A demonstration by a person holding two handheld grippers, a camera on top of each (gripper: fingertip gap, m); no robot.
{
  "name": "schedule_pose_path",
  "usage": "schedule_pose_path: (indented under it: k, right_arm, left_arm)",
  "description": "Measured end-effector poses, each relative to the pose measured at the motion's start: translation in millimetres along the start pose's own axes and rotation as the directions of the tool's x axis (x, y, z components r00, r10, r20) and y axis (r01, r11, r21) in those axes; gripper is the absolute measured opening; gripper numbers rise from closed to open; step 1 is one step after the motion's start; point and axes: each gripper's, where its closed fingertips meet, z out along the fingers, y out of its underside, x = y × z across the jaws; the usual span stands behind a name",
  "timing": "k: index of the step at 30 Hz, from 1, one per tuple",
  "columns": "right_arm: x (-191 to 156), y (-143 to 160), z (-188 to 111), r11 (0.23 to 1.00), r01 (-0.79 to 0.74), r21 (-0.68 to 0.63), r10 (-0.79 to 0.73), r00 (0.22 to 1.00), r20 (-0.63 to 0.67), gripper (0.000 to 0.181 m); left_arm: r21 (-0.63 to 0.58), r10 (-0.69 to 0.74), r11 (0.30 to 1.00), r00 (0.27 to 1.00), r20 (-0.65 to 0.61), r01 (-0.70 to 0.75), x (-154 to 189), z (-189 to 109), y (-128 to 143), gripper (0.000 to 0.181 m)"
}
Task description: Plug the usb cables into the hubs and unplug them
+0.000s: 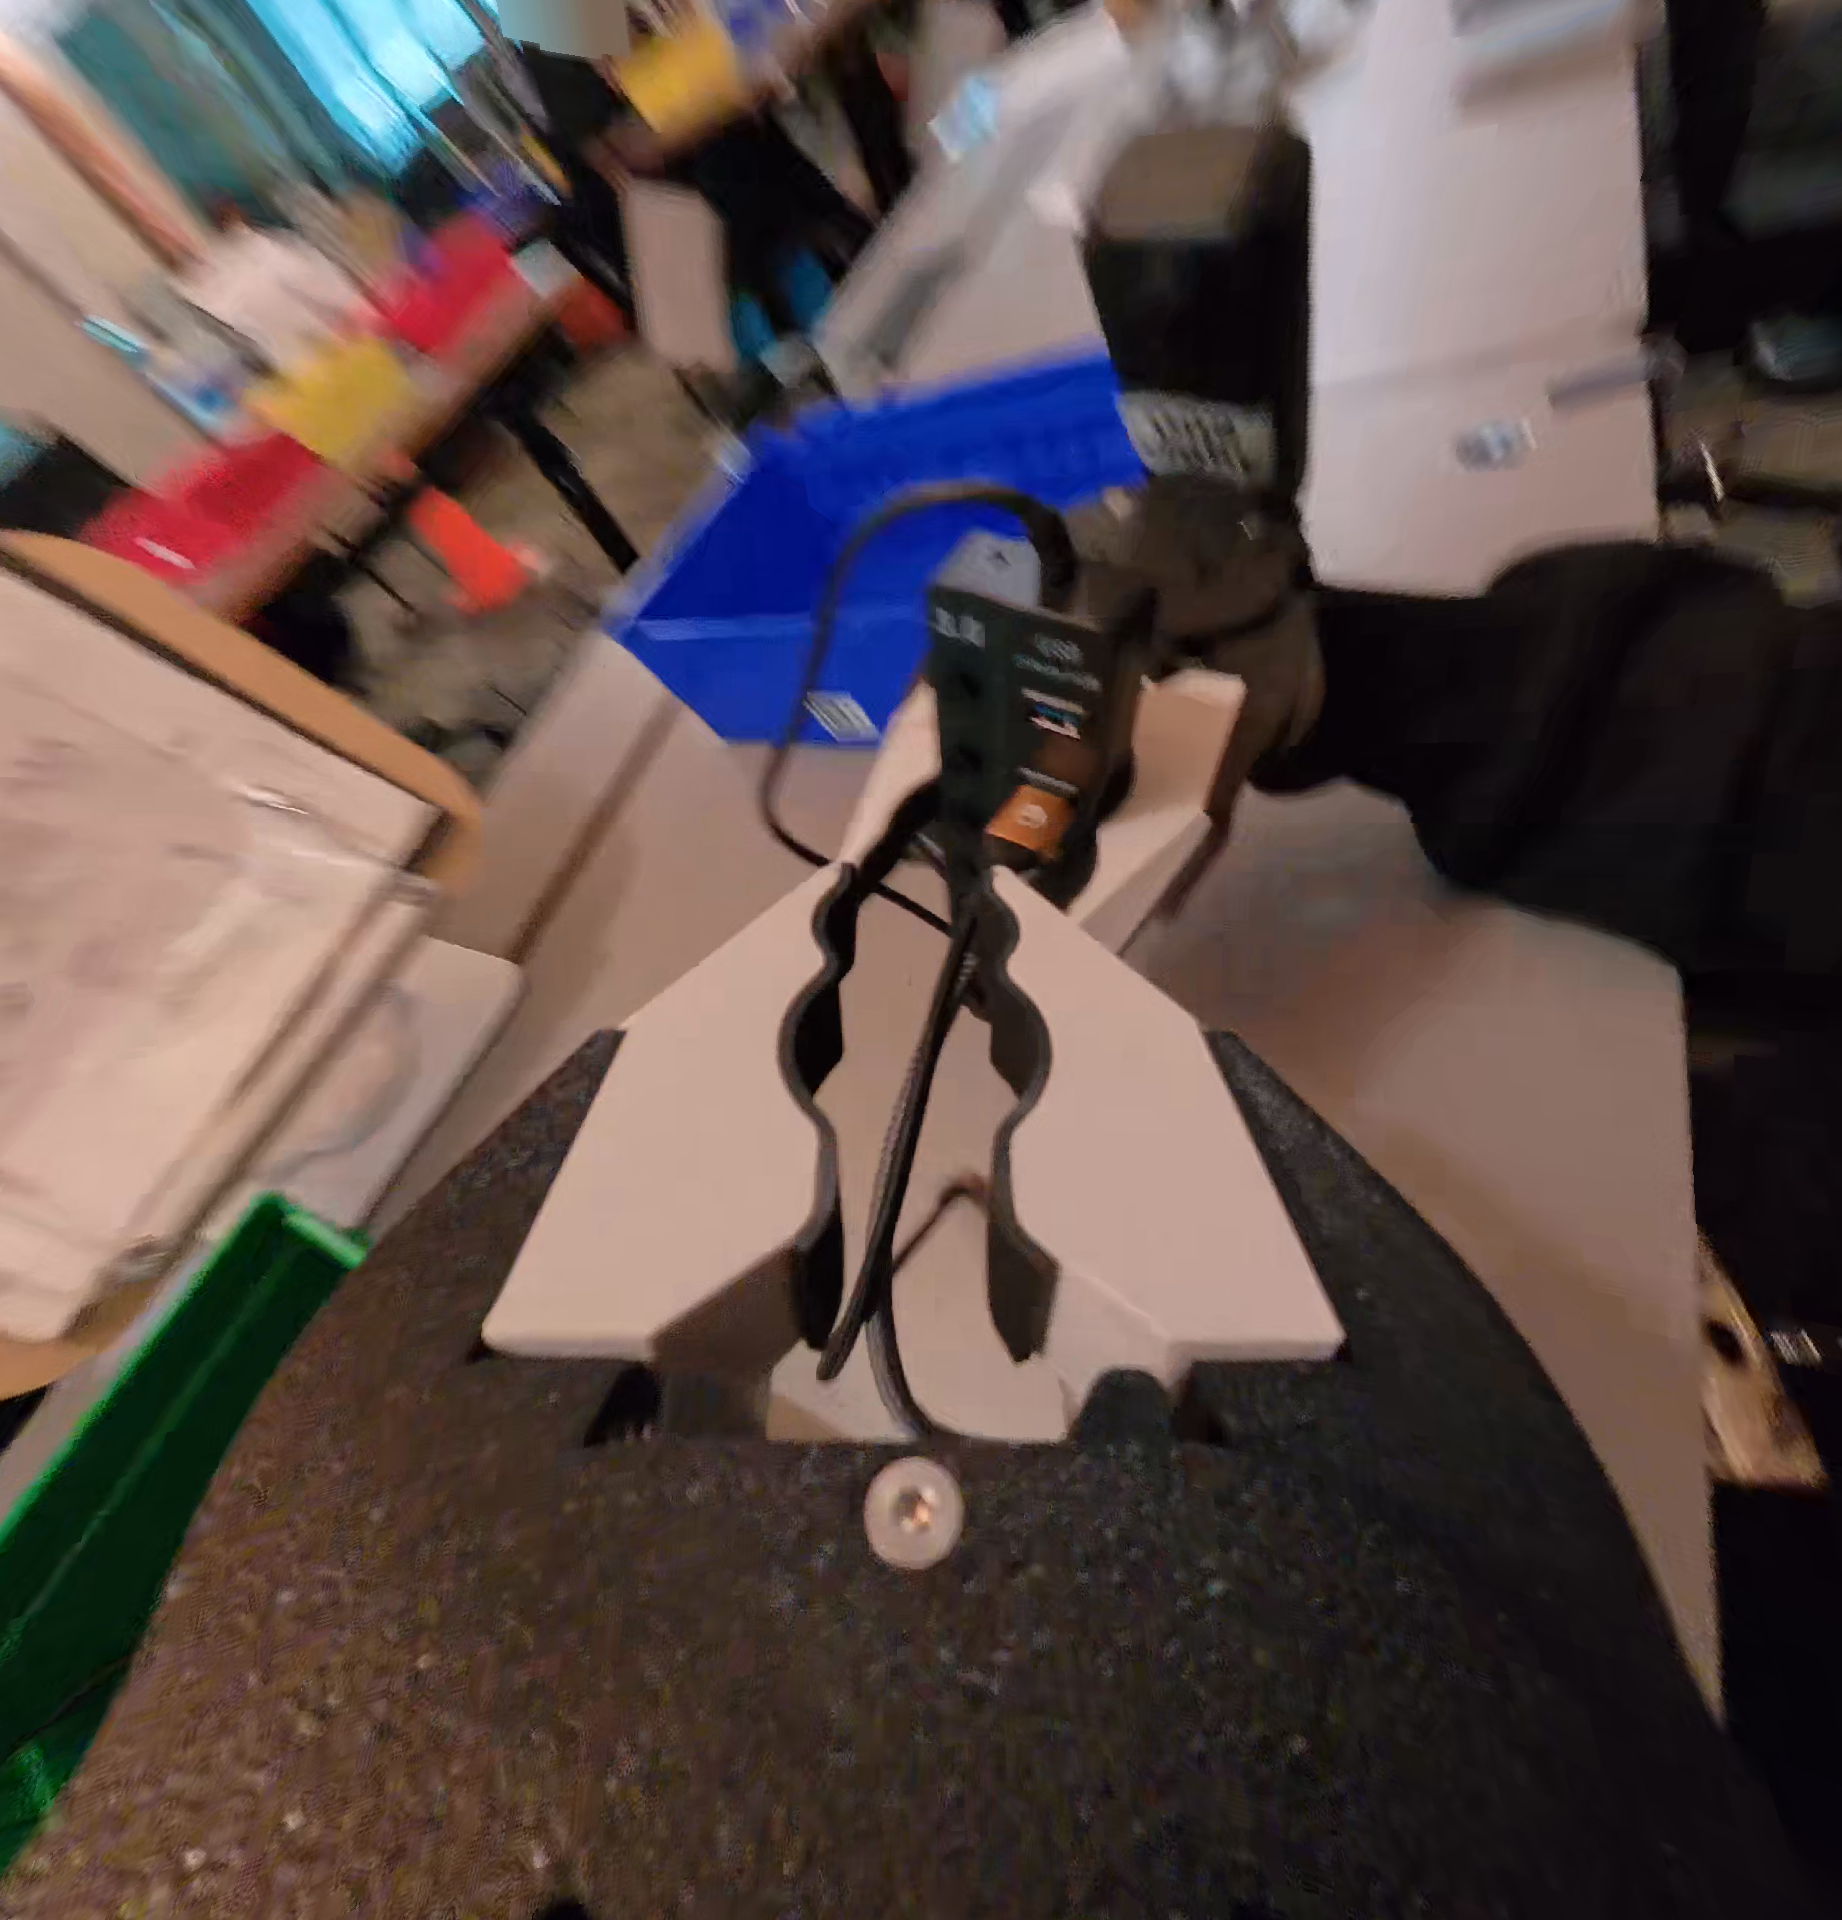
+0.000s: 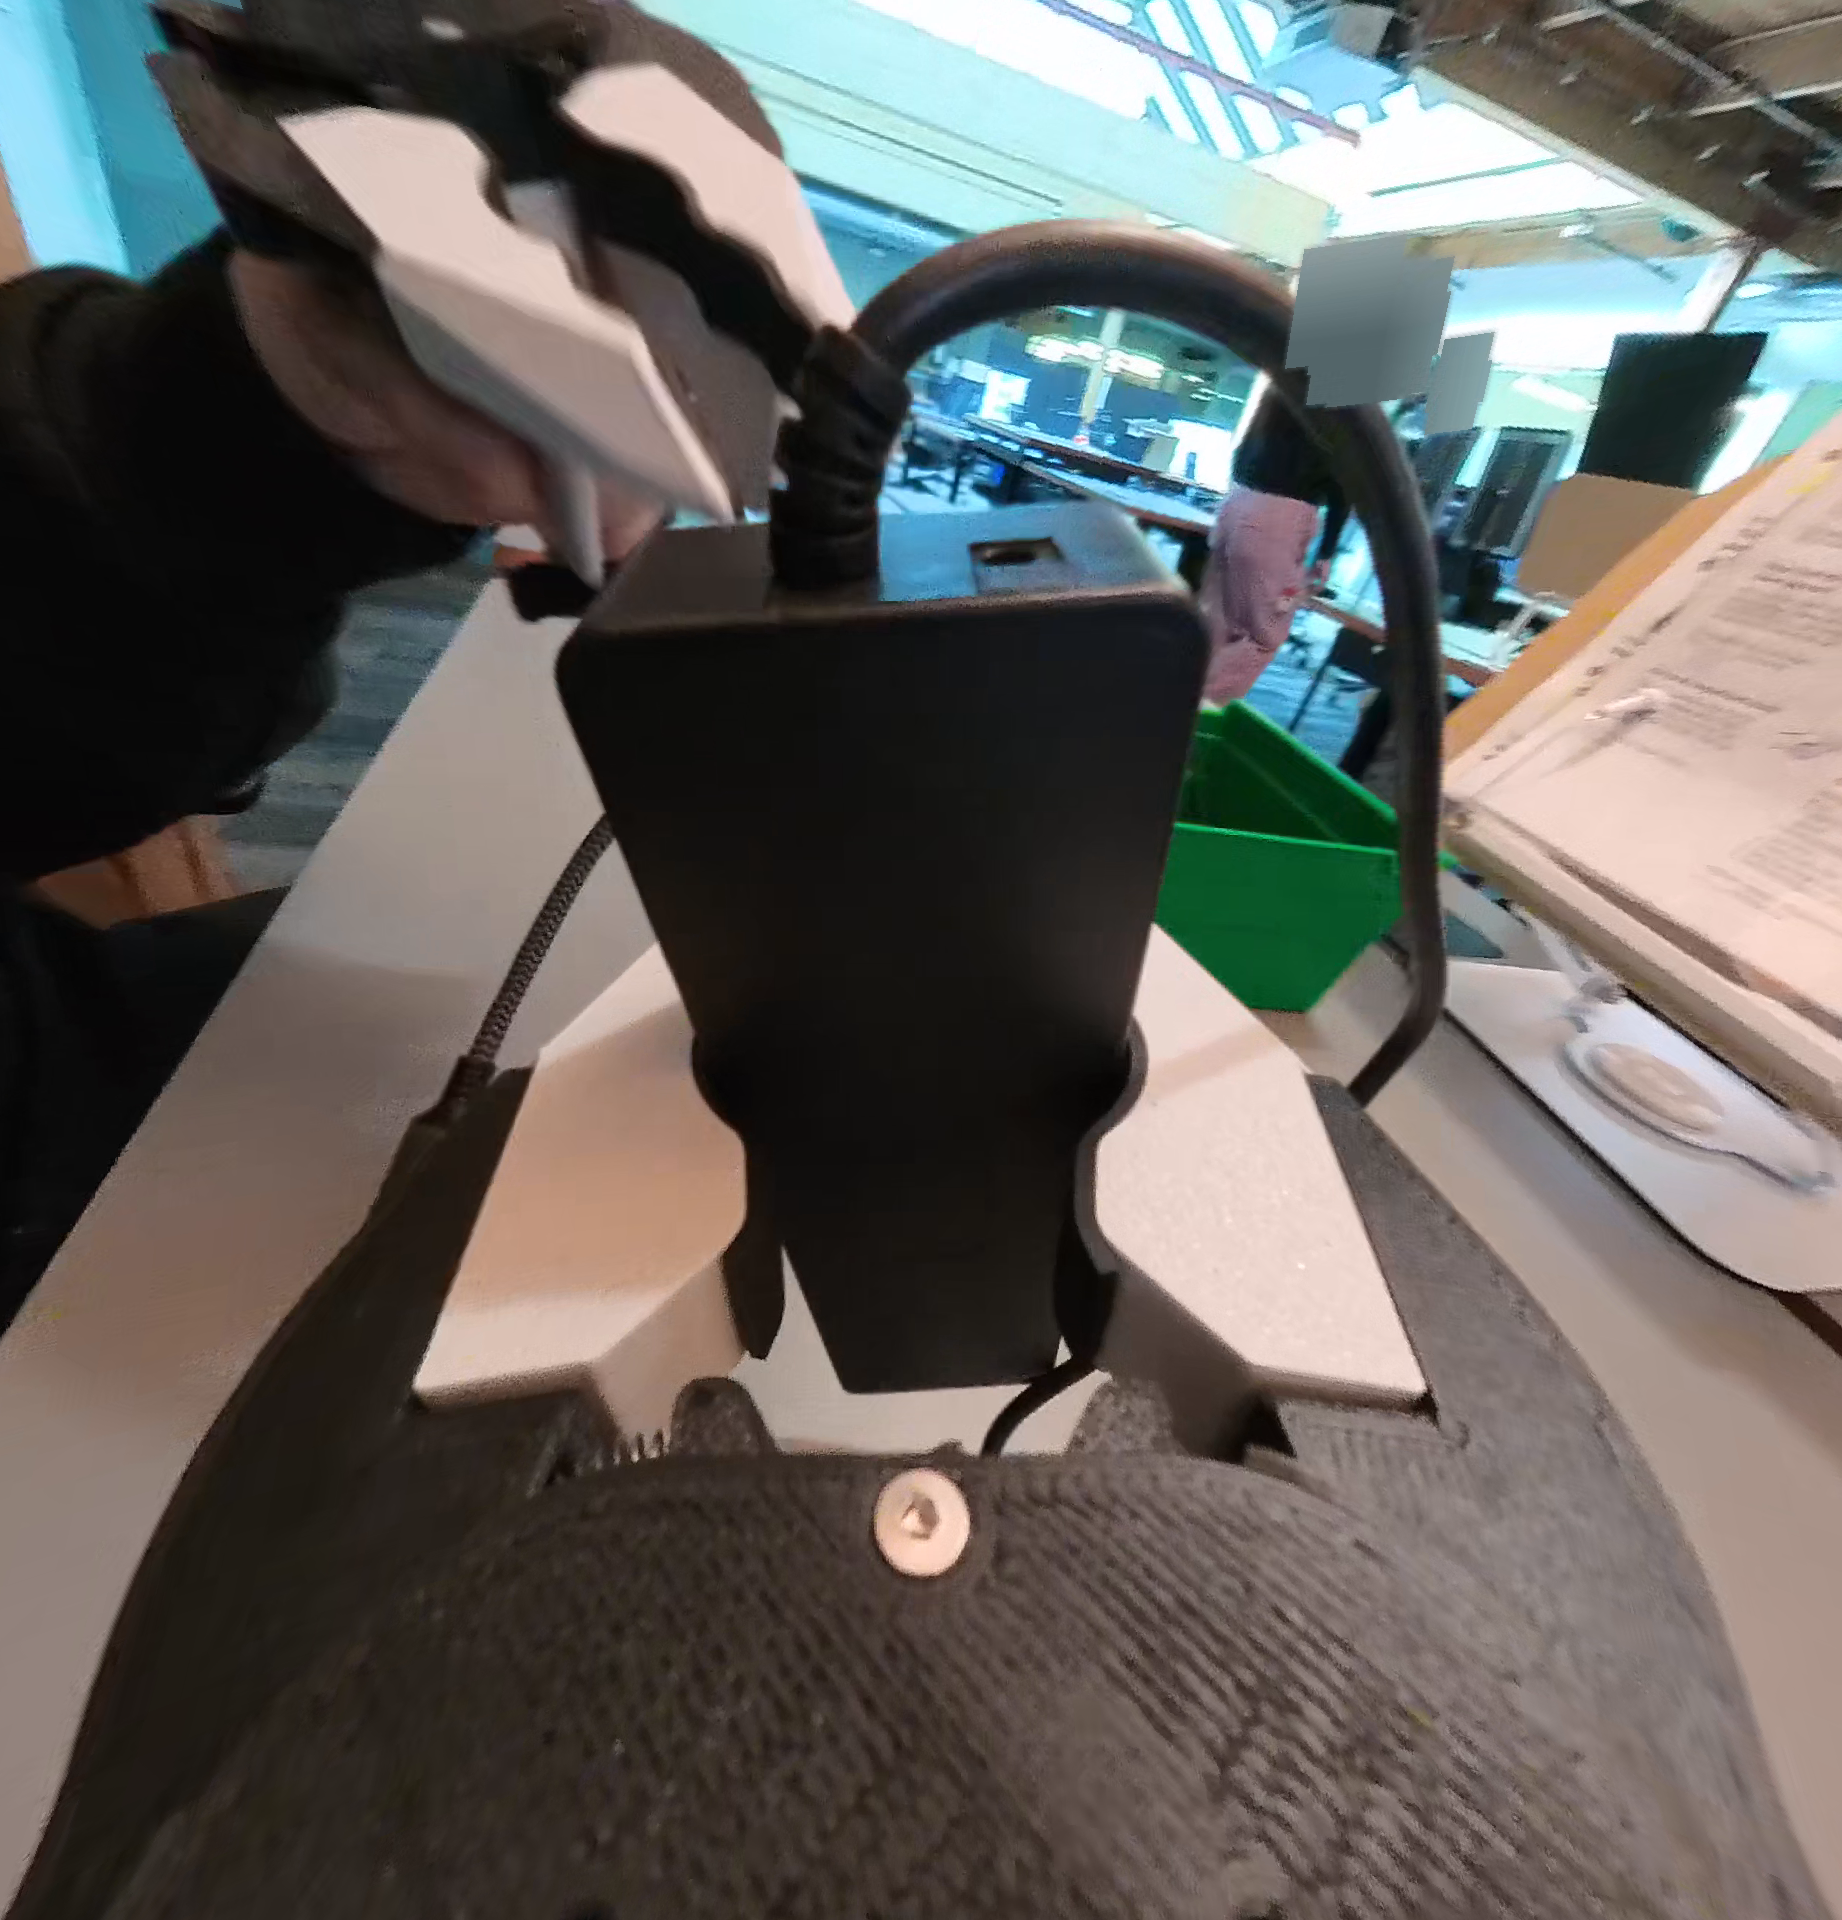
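**Hub held up, cable at its port**

The R gripper (image 2: 922, 1174) has its fingers closed on the black USB hub (image 2: 886, 883), which is upright above the white counter (image 2: 273, 1039). The L gripper (image 1: 917, 914) has fingers closed on a braided black cable (image 1: 912, 1122), and its orange plug (image 1: 1026, 826) is at the hub's lower port (fully seated or not, I cannot tell). A green bin (image 2: 1281, 894) is behind the hub, a blue bin (image 1: 865, 520) farther off, w/ papers (image 2: 1706, 675) on the right.

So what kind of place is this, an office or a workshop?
Probably an open-plan office or lab workspace: long rows of desks stretch off under an exposed ceiling, a white worktable holds a green plastic bin, and a blue plastic bin sits nearby.
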Motion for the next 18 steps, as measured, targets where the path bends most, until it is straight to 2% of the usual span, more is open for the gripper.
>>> schedule_pose_path:
  k: [1, 3, 5, 8, 11, 14, 18]
  right_arm:
    - [3.3, -2.2, -2.4, 1.000, 0.005, -0.003, -0.005, 1.000, -0.021, 0.063]
    - [11.9, -9.2, -6.9, 1.000, 0.031, -0.004, -0.032, 0.996, -0.088, 0.063]
    - [17.8, -18.4, -10.4, 0.999, 0.042, -0.011, -0.043, 0.989, -0.140, 0.063]
    - [25.9, -38.2, -14.4, 0.999, 0.054, 0.002, -0.052, 0.973, -0.225, 0.063]
    - [34.3, -63.3, -21.0, 0.996, 0.079, 0.027, -0.067, 0.951, -0.301, 0.063]
    - [47.5, -94.1, -34.6, 0.992, 0.125, 0.015, -0.111, 0.922, -0.370, 0.063]
    - [79.8, -149.5, -74.0, 0.977, 0.212, -0.030, -0.198, 0.843, -0.501, 0.063]
  left_arm:
    - [0.085, -0.023, 0.996, 0.997, 0.068, 0.018, -9.1, -14.6, -9.7, 0.022]
    - [0.216, -0.126, 0.972, 0.980, 0.154, 0.091, -22.9, -42.9, -12.5, 0.024]
    - [0.256, -0.246, 0.946, 0.954, 0.171, 0.199, -27.7, -57.7, 10.5, 0.026]
    - [0.204, -0.363, 0.922, 0.919, 0.154, 0.330, -15.9, -59.8, 62.3, 0.036]
    - [0.193, -0.396, 0.911, 0.904, 0.159, 0.365, -3.9, -58.8, 95.6, 0.043]
    - [0.171, -0.431, 0.897, 0.892, 0.136, 0.407, 5.8, -51.2, 116.2, 0.052]
    - [0.153, -0.439, 0.893, 0.893, 0.093, 0.423, 16.9, -45.3, 124.1, 0.063]
